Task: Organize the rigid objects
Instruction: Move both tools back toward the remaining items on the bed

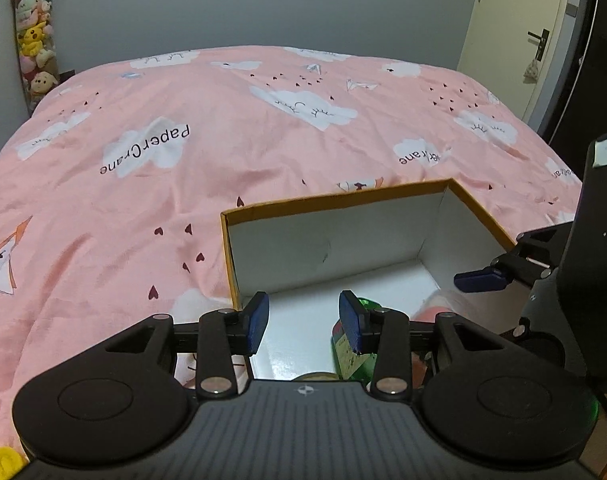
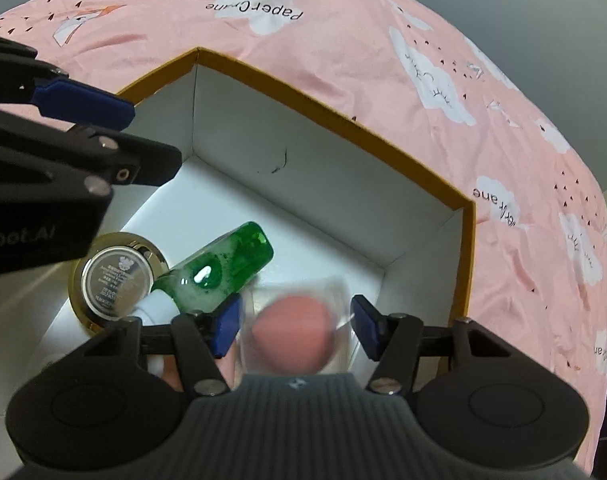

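Note:
An open box with an orange rim [image 1: 335, 197] and white inside lies on the pink bed cover. In it lie a green glass bottle [image 2: 223, 268] on its side and a round gold-rimmed tin [image 2: 113, 280] with a silver lid. My left gripper [image 1: 305, 322] hangs open over the box's near left part with nothing between its blue pads; the green bottle [image 1: 365, 360] shows just behind its right finger. My right gripper [image 2: 295, 330] points down into the box, its pads against the sides of a blurred clear case with a pink round piece [image 2: 293, 332]. The left gripper [image 2: 111, 136] reaches in from the upper left.
The pink bed cover [image 1: 183, 200] with cloud prints spreads around the box. A rack of plush toys [image 1: 35, 40] stands at the far left wall, a door [image 1: 539, 44] at the far right. A small yellow object [image 1: 3, 462] lies at the near left.

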